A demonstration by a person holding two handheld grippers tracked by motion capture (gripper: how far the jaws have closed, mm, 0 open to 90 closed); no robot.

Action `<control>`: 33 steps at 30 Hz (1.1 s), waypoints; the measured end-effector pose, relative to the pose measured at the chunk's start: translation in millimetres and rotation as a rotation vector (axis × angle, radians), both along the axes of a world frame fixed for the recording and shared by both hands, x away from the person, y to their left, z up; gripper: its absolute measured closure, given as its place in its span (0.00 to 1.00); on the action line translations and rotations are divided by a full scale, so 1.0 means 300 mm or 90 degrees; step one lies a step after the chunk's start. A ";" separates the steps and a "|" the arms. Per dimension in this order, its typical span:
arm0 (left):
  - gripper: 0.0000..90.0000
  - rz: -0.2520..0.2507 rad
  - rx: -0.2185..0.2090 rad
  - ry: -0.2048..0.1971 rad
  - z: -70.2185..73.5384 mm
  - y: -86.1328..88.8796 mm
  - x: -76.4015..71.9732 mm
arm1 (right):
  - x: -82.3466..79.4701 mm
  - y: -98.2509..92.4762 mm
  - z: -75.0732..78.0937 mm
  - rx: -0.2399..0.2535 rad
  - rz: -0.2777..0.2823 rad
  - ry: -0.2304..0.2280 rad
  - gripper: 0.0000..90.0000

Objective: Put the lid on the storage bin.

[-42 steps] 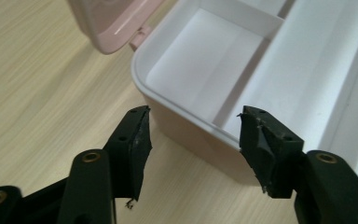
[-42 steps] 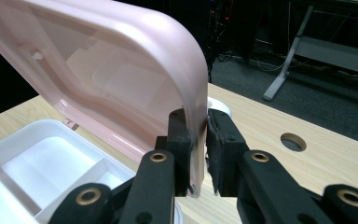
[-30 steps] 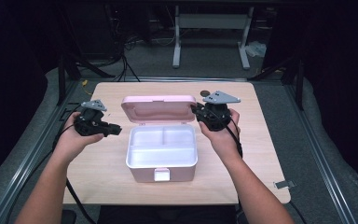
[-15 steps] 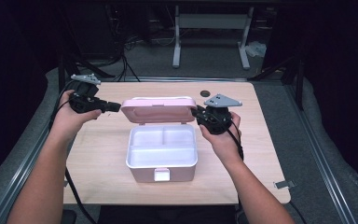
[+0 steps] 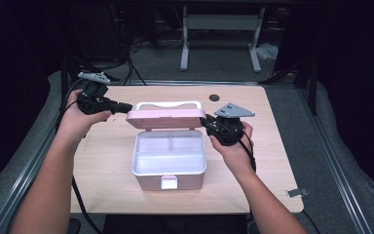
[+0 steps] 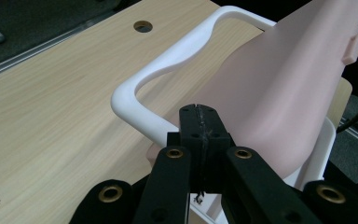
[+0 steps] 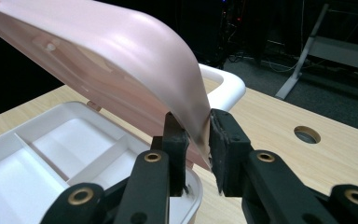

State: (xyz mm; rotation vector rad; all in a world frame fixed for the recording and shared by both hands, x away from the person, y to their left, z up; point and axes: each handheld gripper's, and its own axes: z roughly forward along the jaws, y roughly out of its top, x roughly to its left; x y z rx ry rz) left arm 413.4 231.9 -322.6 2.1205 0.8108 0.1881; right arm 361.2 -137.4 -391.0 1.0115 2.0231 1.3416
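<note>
A pink box [image 5: 168, 181] with a white divided tray [image 7: 51, 154] sits open mid-table. Its pink lid [image 5: 168, 118] stands about upright on its rear hinge, and its white handle [image 5: 166, 104] rises behind it. My right gripper [image 5: 208, 122] is shut on the lid's right edge [image 7: 196, 122], a pad on either side. My left gripper [image 5: 122, 106] is shut with nothing in it. Its tip [image 6: 196, 112] rests against the lid's outer face [image 6: 279, 93] at the left corner, just below the handle [image 6: 168, 65].
The light wooden table [image 5: 102, 165] has a round cable hole [image 5: 214, 97] behind the box. A small metal clip [image 5: 297, 192] lies near the front right corner. Beyond the table's far edge stand a grey frame [image 5: 219, 29] and cables on a dark floor.
The lid has swung up from lying back to about upright. The left gripper has moved back and in to the lid's left corner. The right gripper came forward with the lid's edge.
</note>
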 end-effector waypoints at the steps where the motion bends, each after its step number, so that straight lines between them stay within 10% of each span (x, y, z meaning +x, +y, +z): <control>1: 1.00 -0.002 0.002 -0.002 -0.002 -0.001 0.000 | -0.001 -0.001 -0.001 -0.001 0.002 -0.002 0.84; 18: 1.00 -0.039 0.014 0.003 -0.055 -0.007 -0.059 | -0.061 -0.038 -0.026 0.009 0.063 0.023 0.77; 33: 1.00 -0.068 0.010 0.010 -0.160 -0.001 -0.126 | -0.156 -0.065 -0.144 0.009 0.082 0.032 0.76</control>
